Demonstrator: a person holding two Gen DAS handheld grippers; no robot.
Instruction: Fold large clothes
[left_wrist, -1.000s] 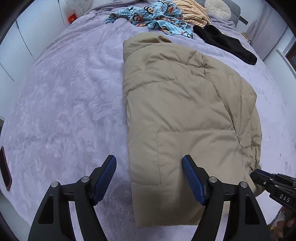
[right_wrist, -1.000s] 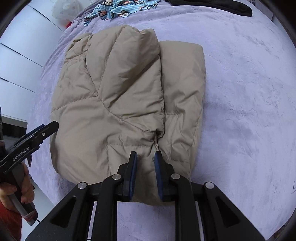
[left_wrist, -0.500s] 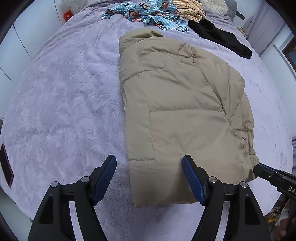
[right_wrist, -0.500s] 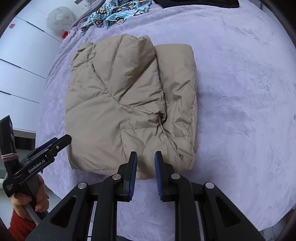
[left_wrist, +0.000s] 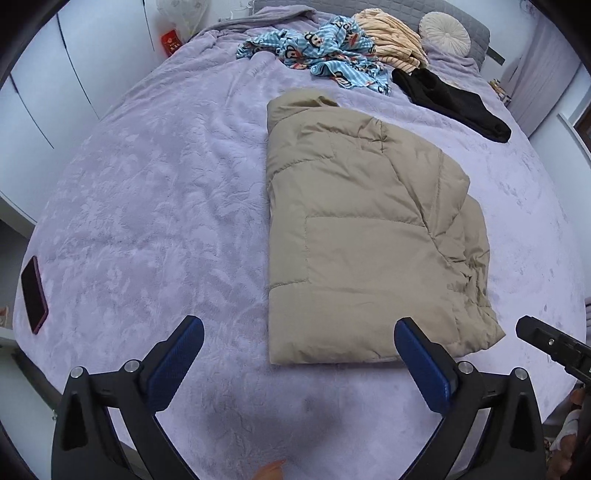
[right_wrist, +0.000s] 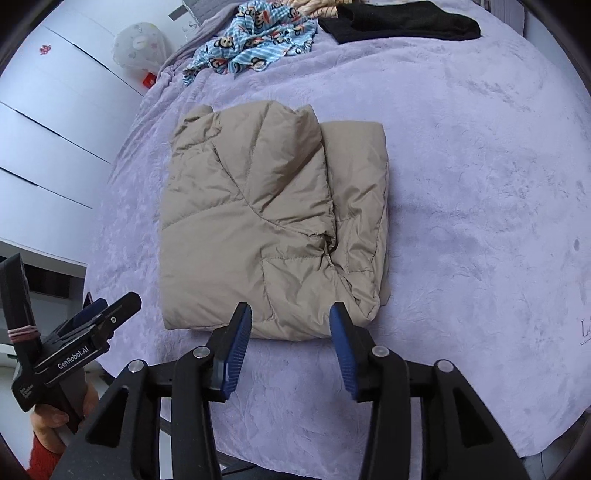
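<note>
On the purple bed (left_wrist: 147, 206), a folded tan puffer jacket (left_wrist: 362, 236) lies flat. Right hand-held gripper (right_wrist: 291, 314), nearly closed earlier, now spreads open, empty; left hand-held gripper (left_wrist: 299, 328) stays wide open, empty.

The folded puffer jacket (left_wrist: 362, 236) lies mid-bed (left_wrist: 147, 206); patterned pajamas (left_wrist: 325, 55) and a dark garment (left_wrist: 454, 103) lie behind it, a phone (left_wrist: 34, 295) far left.
</note>
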